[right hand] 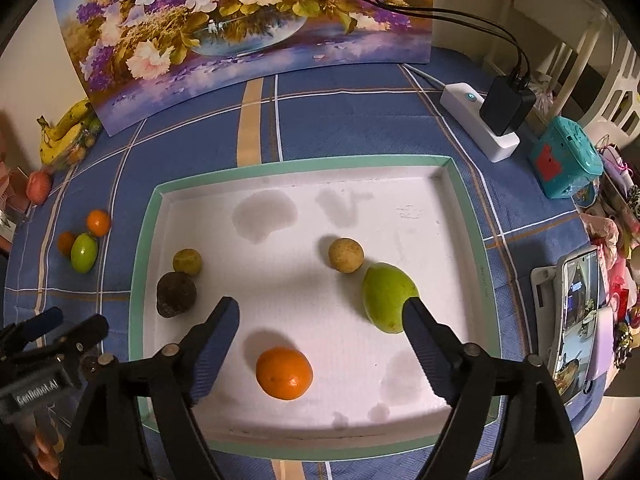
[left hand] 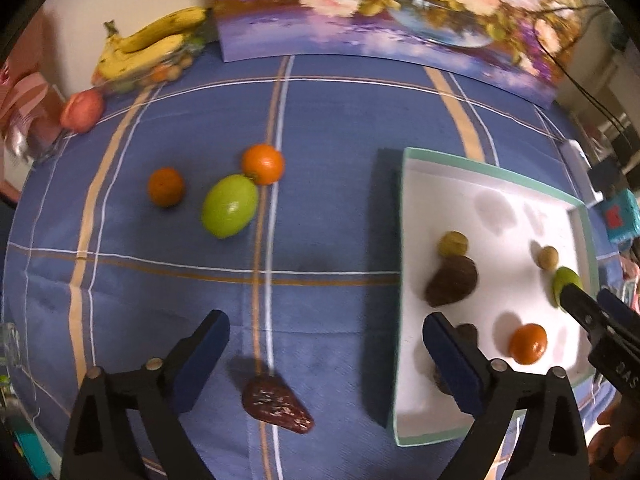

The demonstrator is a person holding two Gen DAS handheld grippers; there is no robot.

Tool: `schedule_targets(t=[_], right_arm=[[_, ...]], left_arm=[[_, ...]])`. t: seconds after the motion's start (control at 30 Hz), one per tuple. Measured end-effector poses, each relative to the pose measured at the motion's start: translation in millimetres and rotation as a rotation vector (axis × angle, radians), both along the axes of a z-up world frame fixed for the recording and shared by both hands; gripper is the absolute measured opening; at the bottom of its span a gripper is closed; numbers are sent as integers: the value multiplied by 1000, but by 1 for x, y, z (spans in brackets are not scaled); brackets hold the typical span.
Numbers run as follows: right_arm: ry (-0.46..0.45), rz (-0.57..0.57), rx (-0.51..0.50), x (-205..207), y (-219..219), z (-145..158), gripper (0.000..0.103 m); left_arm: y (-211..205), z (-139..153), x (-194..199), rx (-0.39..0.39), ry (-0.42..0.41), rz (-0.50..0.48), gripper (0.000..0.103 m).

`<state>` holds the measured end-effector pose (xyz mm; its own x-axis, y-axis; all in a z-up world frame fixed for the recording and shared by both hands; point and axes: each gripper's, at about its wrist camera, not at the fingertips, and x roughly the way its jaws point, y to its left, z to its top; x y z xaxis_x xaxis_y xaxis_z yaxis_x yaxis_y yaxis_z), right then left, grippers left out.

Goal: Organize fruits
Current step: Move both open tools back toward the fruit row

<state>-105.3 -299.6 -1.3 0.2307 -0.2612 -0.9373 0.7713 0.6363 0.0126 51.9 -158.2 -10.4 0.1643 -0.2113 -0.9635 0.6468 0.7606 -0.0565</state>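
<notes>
Fruit lies scattered in and around the white tray point(right hand: 148, 248), a shallow box with a pale green rim resting on the blue checked surface point(right hand: 360, 120).

Inside the tray, an orange point(right hand: 284, 373) sits near the front edge, a green mango point(right hand: 386, 300) toward the right side, and a small tan round fruit point(right hand: 346, 255) just behind the mango. Toward the tray's left side a dark brown lumpy fruit point(right hand: 176, 294) touches a small yellow-green round fruit point(right hand: 187, 262) behind it.

The right claw point(right hand: 320, 334) hangs above the tray with its jaws spread wide and nothing held; the orange lies below the gap between them, and the right finger overlaps the mango's front end in the view.

The left claw point(left hand: 326, 364) is off the tray's left edge, jaws spread fully and empty. A dark red date-like fruit point(left hand: 276, 404) lies on the cloth beneath it, just left of the tray.

Further left of the tray, well apart from it, a second green mango point(left hand: 229, 206) touches one loose orange point(left hand: 263, 164), with another orange point(left hand: 165, 186) beside it. Bananas point(left hand: 148, 44) and a reddish fruit point(left hand: 82, 111) sit at the far left corner, and a flower painting point(right hand: 240, 28) stands behind the tray.
</notes>
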Motion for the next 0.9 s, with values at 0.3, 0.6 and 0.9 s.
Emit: schedule_targets(t=[0.3,0.6,0.9], right_arm=[[-18,7,-35,2,3,3,93],[-67,33,-77,10,14,9,98],[-34,65,-55,21,28,-2,98]], left_arm=[[13,9,12,-20,-49,53,103],[22,18,19,-48,-78,89,103],[44,21,22,-70,-102,128,103]])
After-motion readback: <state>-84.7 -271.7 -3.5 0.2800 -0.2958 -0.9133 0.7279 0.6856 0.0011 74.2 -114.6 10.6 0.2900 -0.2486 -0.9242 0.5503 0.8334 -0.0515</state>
